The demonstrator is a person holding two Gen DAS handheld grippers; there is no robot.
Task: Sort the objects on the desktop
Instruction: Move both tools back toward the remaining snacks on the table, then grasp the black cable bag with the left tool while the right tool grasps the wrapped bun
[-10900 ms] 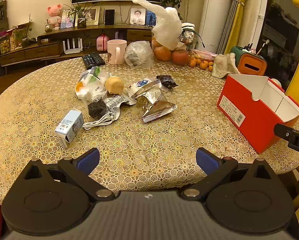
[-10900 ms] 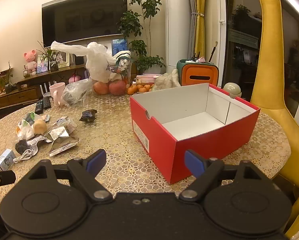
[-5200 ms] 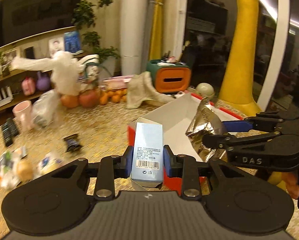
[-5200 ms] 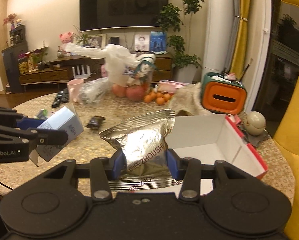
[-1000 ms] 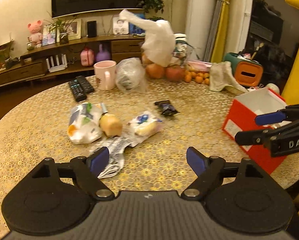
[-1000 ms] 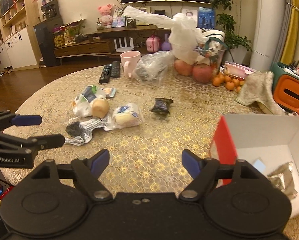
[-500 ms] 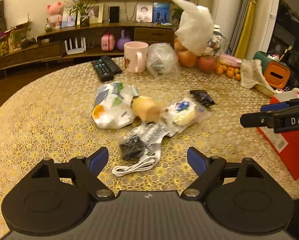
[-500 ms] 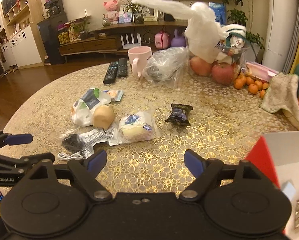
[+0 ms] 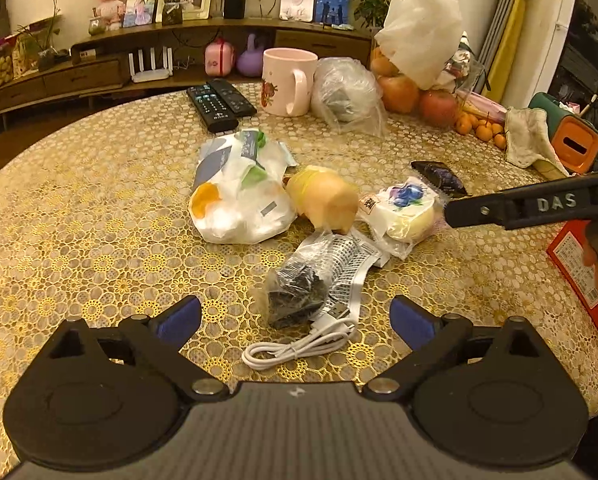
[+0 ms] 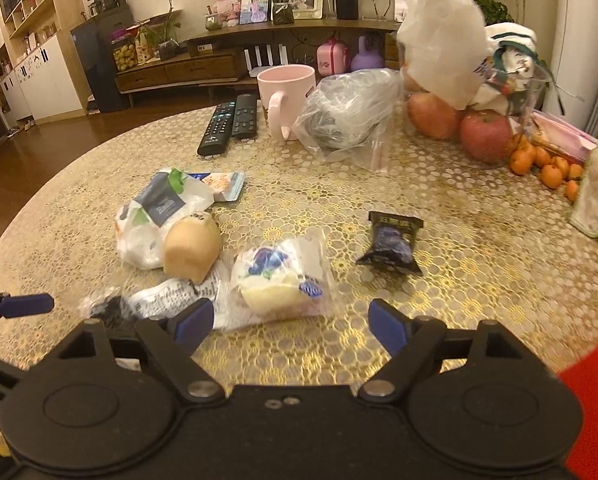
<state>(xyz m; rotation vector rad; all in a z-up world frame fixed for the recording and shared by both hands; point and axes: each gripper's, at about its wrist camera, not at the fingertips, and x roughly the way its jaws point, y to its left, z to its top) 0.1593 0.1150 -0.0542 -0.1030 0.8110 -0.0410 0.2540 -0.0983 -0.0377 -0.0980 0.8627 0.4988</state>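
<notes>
Both claws are seen spread wide and holding nothing above a round, lace-covered worktop (image 9: 79, 216). The left claw (image 9: 295, 318) is held over a clear packet with a dark charger (image 9: 295, 292) inside and a coiled white cable (image 9: 299, 346) touching the packet's near edge; what else the packet holds cannot be made out. The right claw (image 10: 291, 320) is poised just short of a wrapped bun with a blue label (image 10: 279, 280), while from the left wrist camera only one black finger of it, marked "DAS", is shown entering at 3 o'clock and ending beside that bun. A tan pig-shaped toy (image 9: 325, 200) is pressed against a white plastic bag (image 9: 235, 196) at 11 o'clock of the charger packet, and a small dark snack packet (image 10: 393, 242) lies apart at 1 o'clock of the bun. The red box (image 9: 583, 276) is cut off at the 3 o'clock edge, so its inside is hidden; in the right wrist view only a blurred red corner is seen. Farther back, at 12 o'clock, two remote controls (image 10: 229, 122), a pink mug (image 10: 285, 100), a bagged dark object that is hard to identify, apples (image 10: 485, 134) and small oranges are arranged.
</notes>
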